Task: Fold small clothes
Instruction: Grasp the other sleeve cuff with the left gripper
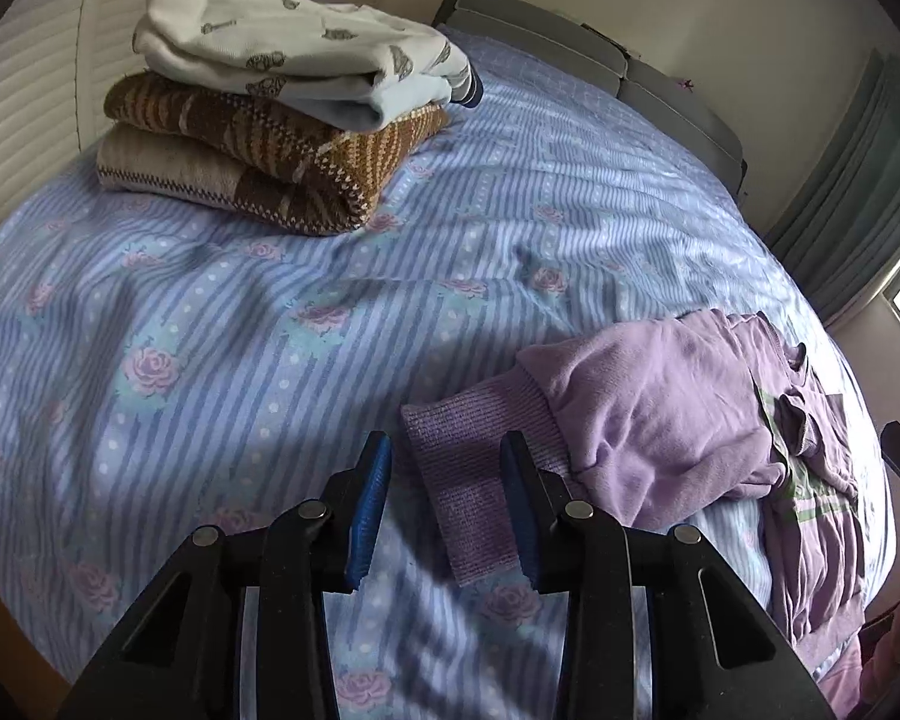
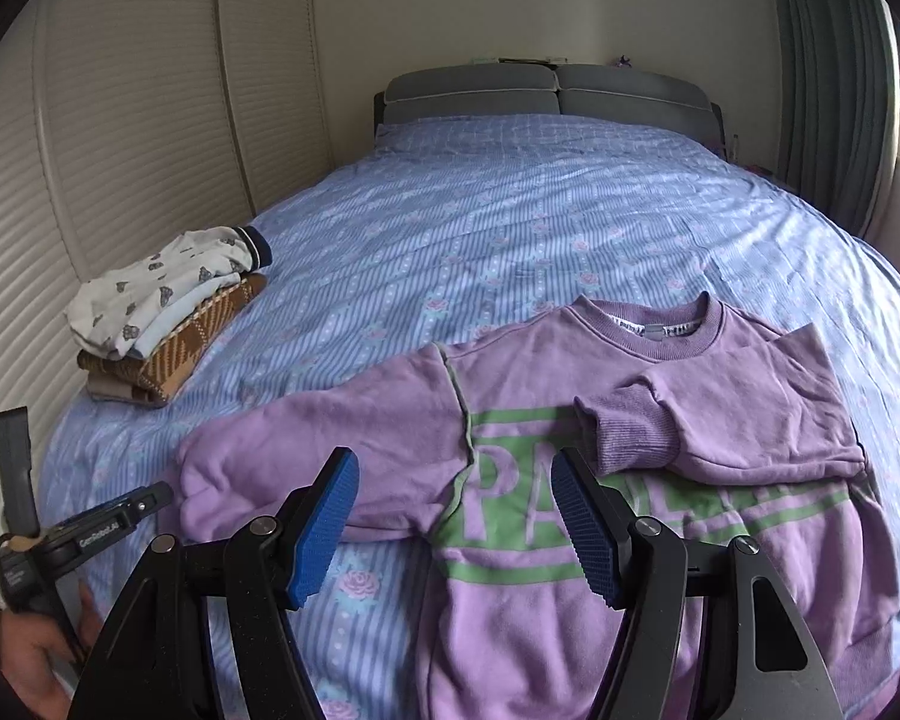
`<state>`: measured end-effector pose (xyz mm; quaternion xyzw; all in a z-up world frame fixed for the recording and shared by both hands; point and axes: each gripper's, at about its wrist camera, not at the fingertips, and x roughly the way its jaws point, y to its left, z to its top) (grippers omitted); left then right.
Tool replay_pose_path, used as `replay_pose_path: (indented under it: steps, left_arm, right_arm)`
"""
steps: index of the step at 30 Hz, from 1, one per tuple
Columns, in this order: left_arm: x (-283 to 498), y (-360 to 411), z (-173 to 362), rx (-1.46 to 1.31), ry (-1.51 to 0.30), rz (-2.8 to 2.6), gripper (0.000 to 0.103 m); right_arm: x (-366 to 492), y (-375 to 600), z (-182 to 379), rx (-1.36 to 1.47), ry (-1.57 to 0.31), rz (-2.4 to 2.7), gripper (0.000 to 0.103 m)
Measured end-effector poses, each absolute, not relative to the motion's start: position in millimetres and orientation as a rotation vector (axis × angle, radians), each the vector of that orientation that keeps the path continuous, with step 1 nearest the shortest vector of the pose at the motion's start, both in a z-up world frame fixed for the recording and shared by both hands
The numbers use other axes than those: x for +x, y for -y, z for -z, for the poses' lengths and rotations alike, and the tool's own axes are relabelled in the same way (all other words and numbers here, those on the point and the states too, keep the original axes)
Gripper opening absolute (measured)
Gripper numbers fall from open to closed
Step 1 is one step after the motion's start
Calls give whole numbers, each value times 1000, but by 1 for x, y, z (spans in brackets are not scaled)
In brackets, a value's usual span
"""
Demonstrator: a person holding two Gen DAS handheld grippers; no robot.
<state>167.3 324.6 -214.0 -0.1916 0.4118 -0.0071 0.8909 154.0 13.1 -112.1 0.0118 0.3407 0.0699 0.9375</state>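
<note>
A lilac sweatshirt with green print lies face up on the bed. Its right sleeve is folded across the chest; its left sleeve stretches out to the left. In the left wrist view the ribbed cuff of that left sleeve lies just ahead of my open left gripper, between its fingertips. My right gripper is open and empty above the sweatshirt's chest. The left gripper also shows in the right wrist view, beside the left sleeve's end.
A stack of folded clothes sits at the bed's left side, also in the right wrist view. The bed has a blue striped floral cover and a grey headboard. Louvred doors run along the left; curtains hang right.
</note>
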Motion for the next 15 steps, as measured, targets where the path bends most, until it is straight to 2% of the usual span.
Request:
replay_pose_path:
  steps: [11,12,13,15]
  left_arm:
    - [176,-338,234,-551,-822,147,36]
    - [176,-338,234,-552,-824,142,29]
    - [176,-338,233,-551,-827,132,16]
    - [175,-340,230,-560,-831,120,10]
  right_arm:
    - [154,-31,117,-33,-703,-140,67]
    - [154,-31,117,-33,-702,-140,67]
    - [154,-31,117,-34,-702,-139,67]
    - [152,-30,116,-36,-698,-138,67]
